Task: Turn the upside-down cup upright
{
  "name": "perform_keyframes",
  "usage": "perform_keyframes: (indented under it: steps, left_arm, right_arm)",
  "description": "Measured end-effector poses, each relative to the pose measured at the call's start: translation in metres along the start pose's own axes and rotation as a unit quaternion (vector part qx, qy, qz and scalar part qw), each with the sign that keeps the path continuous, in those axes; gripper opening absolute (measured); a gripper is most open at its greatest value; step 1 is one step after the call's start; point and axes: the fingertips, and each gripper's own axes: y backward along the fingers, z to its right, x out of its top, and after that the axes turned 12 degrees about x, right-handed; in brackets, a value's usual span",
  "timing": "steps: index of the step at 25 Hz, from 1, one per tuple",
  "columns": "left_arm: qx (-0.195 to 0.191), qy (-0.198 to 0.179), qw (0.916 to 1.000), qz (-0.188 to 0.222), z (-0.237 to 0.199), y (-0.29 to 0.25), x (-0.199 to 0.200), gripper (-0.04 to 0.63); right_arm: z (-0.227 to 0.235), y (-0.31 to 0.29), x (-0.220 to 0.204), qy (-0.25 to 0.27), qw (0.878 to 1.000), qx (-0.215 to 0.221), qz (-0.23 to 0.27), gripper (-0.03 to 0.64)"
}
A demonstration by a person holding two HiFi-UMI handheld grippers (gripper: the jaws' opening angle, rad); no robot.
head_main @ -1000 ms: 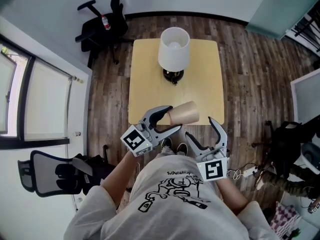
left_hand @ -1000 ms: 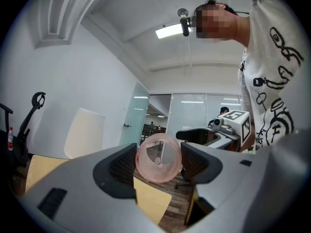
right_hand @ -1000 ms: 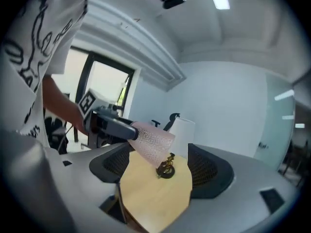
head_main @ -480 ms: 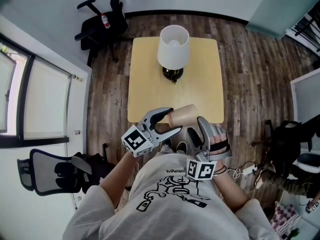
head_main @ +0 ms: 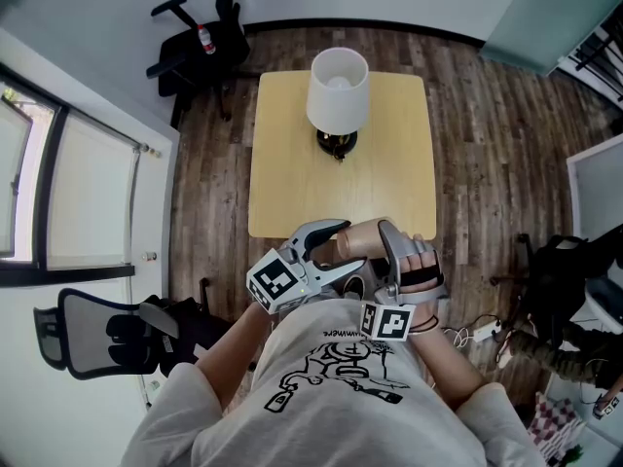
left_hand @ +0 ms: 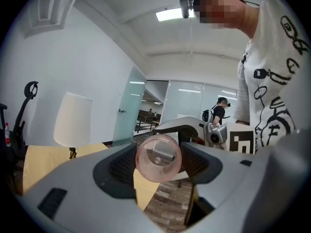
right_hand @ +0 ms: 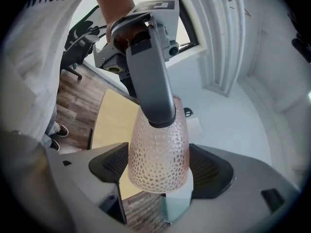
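Left jaws clamp the narrow closed end of the pink dimpled plastic cup (left_hand: 158, 158). In the left gripper view its round base sits pinched between the pads of my left gripper (head_main: 341, 244). Right jaws sit narrowed onto the wider end. In the right gripper view the pads of my right gripper (right_hand: 159, 165) lie against both sides of the cup's wall, though I cannot tell how firmly they press. The cup hangs in the air on its side, by the near edge of the pale yellow square table (head_main: 292, 163), well apart from the white-shaded lamp (head_main: 338, 86) at the far end.

I judge this to be a handover partway through the turn. To do it well, I should make the right grip firm before the left pads let go, since the dimpled wall tapers and could squirt out of a light pinch. Then I should open the left jaws clear of the cup and roll my right wrist until the mouth faces up. Last, I should lower the base flat onto bare tabletop, away from the lamp.
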Motion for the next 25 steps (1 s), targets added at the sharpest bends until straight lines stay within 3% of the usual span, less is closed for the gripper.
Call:
perform_keyframes:
  steps: [7, 13, 18, 25]
  left_arm:
    - [0.005, -0.009, 0.9999, 0.01, 0.002, -0.001, 0.006, 0.29]
    - [0.013, 0.003, 0.9983, 0.056, 0.0, 0.002, 0.028, 0.334]
    - [0.038, 0.002, 0.9959, 0.082, -0.012, 0.008, 0.041, 0.347]
    - [0.035, -0.015, 0.9935, 0.107, -0.006, -0.009, 0.06, 0.347]
  right_arm:
    - [0.005, 0.002, -0.002, -0.031, 0.999, -0.008, 0.017, 0.359]
    - [0.022, 0.001, -0.004, -0.135, 0.988, -0.018, 0.075, 0.359]
    - [0.038, 0.003, 0.005, -0.241, 0.958, -0.024, 0.155, 0.359]
    - [0.043, 0.002, 0.014, -0.373, 0.885, 0.027, 0.279, 0.359]
